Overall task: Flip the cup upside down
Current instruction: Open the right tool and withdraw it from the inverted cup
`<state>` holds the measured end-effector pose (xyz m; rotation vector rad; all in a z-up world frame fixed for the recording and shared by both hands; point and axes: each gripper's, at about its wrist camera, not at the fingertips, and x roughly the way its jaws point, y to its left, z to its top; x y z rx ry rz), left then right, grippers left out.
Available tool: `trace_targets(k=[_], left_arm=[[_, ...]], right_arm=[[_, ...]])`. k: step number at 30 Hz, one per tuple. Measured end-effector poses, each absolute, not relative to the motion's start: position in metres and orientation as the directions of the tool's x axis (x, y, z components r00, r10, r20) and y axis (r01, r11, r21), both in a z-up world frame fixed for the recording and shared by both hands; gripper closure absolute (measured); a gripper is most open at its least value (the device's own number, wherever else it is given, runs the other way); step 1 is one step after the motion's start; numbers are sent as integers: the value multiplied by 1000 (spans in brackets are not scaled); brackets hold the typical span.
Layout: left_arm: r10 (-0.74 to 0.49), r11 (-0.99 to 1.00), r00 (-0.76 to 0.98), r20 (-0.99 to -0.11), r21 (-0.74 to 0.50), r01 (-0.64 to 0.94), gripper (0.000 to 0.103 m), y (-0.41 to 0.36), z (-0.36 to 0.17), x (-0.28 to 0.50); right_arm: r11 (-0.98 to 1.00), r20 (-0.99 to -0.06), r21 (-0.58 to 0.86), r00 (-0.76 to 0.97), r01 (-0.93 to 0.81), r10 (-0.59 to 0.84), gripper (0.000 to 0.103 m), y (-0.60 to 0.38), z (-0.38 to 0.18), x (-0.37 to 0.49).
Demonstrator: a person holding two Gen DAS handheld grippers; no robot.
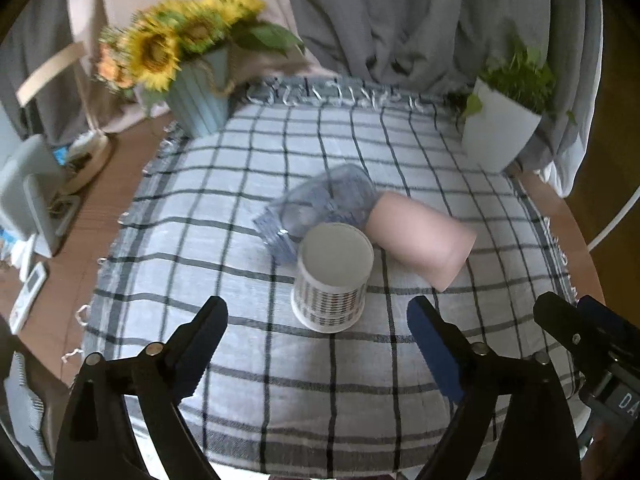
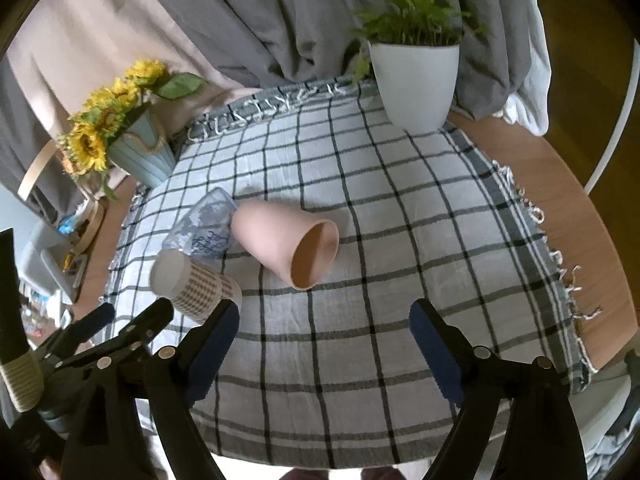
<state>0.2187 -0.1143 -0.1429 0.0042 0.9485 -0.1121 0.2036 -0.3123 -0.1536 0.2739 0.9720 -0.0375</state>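
Note:
A white paper cup with a houndstooth pattern [image 1: 332, 276] stands upside down on the checked cloth, base up; it also shows in the right wrist view [image 2: 192, 282]. A pink cup [image 1: 420, 236] lies on its side behind it, its open mouth facing the right gripper [image 2: 288, 238]. A clear plastic cup with blue print [image 1: 320, 208] lies on its side beside them [image 2: 204, 228]. My left gripper [image 1: 318, 332] is open and empty just in front of the patterned cup. My right gripper [image 2: 324, 332] is open and empty, short of the pink cup.
A sunflower pot [image 1: 200, 96] stands at the cloth's back left and a white pot with a green plant [image 1: 500, 124] at the back right. Grey curtains hang behind. The round wooden table's edge [image 2: 560, 184] shows past the cloth on the right.

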Motion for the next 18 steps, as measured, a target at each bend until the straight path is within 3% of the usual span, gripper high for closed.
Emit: trace_targets(k=[6, 9, 18], left_arm=[[-76, 995, 641, -764, -16, 99, 7, -96, -112, 189], [-63, 995, 680, -731, 6, 99, 0, -83, -95, 170], [-79, 992, 732, -677, 20, 126, 0, -50, -62, 113]], right_arm=[[973, -785, 195, 614, 123, 80, 15, -298, -125, 183], [975, -767, 186, 639, 123, 66, 15, -289, -112, 170], [979, -691, 136, 723, 150, -15, 13, -252, -68, 106]])
